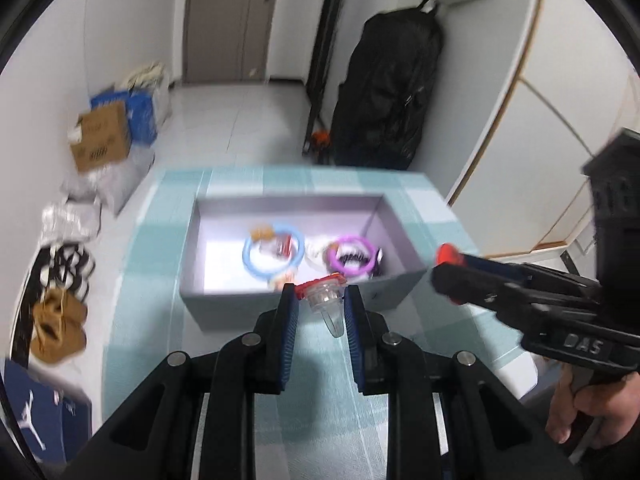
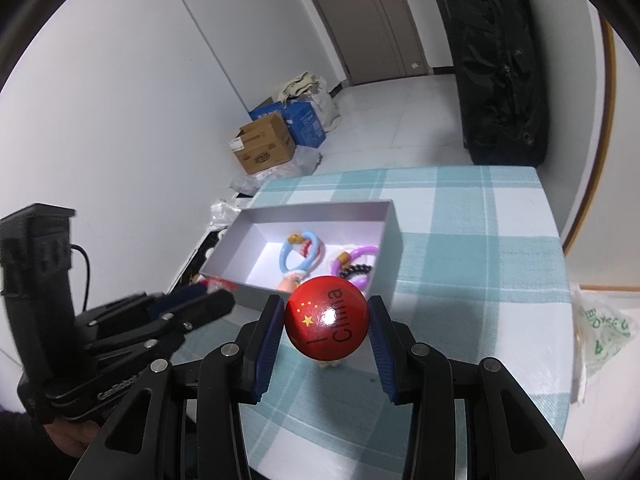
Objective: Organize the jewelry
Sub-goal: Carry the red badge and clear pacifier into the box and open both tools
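A: What does the left gripper (image 1: 320, 300) hold?

B: Its jaws are nearly closed on a small clear piece with a red top (image 1: 325, 294). It tilts downward over the table (image 1: 140, 280). The grey box (image 1: 224, 300) lies just ahead of it, with a blue ring (image 1: 250, 258) and a purple ring (image 1: 334, 262) inside.

A: And the right gripper (image 2: 326, 324)?

B: It also tilts downward, to the right of the left gripper. Its jaws are partly open and press on a red ball (image 2: 326, 322). On the ball I read "I" and "China", with yellow stars. The box is ahead, slightly left.

A: Other writing?

B: "DAS" on the right gripper body, seen from the left camera.
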{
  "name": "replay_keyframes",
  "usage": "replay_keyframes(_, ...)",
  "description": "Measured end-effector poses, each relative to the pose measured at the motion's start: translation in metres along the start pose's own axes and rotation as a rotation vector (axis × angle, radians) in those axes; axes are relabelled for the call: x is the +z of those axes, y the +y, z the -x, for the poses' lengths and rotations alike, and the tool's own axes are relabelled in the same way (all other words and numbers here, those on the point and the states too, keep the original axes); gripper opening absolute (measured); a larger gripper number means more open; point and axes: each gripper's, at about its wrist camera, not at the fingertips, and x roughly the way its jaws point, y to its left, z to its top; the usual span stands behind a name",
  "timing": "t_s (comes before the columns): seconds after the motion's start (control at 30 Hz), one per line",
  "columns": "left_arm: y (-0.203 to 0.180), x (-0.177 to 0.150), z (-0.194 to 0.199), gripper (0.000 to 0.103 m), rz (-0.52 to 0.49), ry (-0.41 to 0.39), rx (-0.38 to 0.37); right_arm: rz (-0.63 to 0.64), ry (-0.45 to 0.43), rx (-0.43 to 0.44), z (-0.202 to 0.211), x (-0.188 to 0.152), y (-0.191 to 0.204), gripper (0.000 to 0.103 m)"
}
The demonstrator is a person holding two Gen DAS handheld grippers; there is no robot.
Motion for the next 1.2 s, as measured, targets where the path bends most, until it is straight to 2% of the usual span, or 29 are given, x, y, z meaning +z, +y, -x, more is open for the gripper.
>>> replay_keyframes(0.17, 0.014, 0.011, -0.002, 0.018, 0.044, -0.004, -0.022, 0.017, -0.010, 0.005, -0.007, 0.008, 0.006, 0.041)
replay_keyframes(0.43, 0.026, 0.026, -0.008, 0.018, 0.051, -0.019, -0.037, 0.045, -0.005, 0.035, -0.025, 0.024, 0.015, 0.041)
replay_keyframes(0.8, 0.048, 0.041, -0.037, 0.018, 0.133, 0.063, -0.081, 0.071, 0.003, 0.035, -0.049, 0.046, 0.017, 0.041)
replay_keyframes(1.2, 0.052, 0.048, -0.066, 0.018, 0.128, 0.145, -0.088, 0.040, 0.045, 0.034, -0.074, 0.061, 0.003, 0.041)
